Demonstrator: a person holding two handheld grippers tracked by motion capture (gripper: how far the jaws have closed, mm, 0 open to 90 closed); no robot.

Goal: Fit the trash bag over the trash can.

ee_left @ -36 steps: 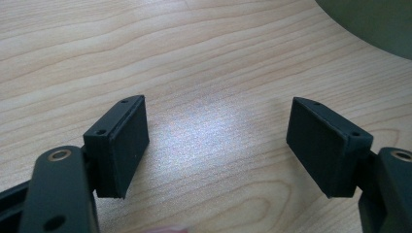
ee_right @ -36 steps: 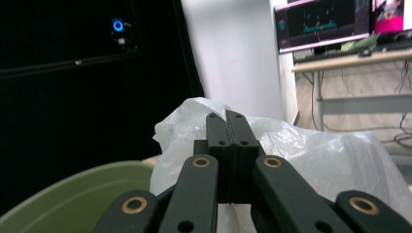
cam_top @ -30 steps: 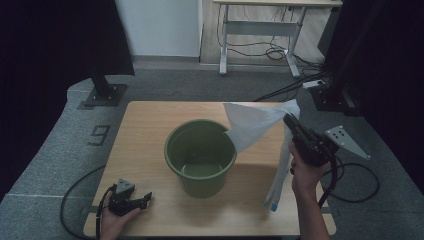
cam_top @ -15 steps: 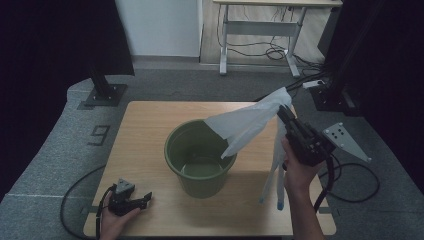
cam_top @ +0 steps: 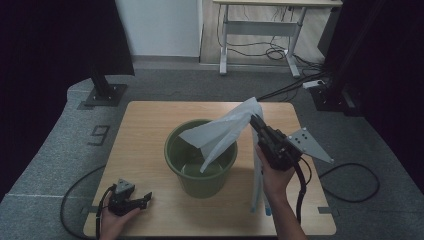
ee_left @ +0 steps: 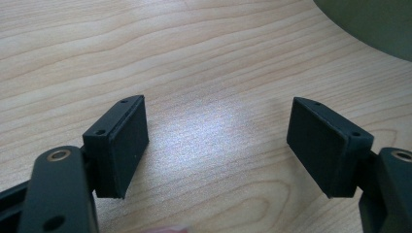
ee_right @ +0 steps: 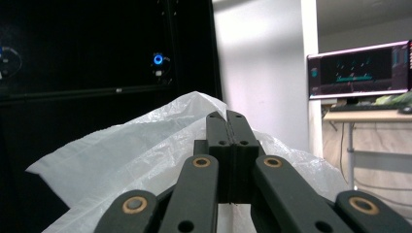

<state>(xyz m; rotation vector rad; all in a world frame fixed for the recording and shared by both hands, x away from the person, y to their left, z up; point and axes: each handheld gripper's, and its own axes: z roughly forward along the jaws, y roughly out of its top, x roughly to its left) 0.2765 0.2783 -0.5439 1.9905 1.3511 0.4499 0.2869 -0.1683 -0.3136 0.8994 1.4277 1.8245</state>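
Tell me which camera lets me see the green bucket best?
The high view: the whole green bucket stands on the table, with the white plastic bag hanging over it. The left gripper view catches just a curved bit of its side at the top right corner.

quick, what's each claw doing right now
left claw: open, empty, low over the table
right claw: shut on the white plastic bag, above the green bucket
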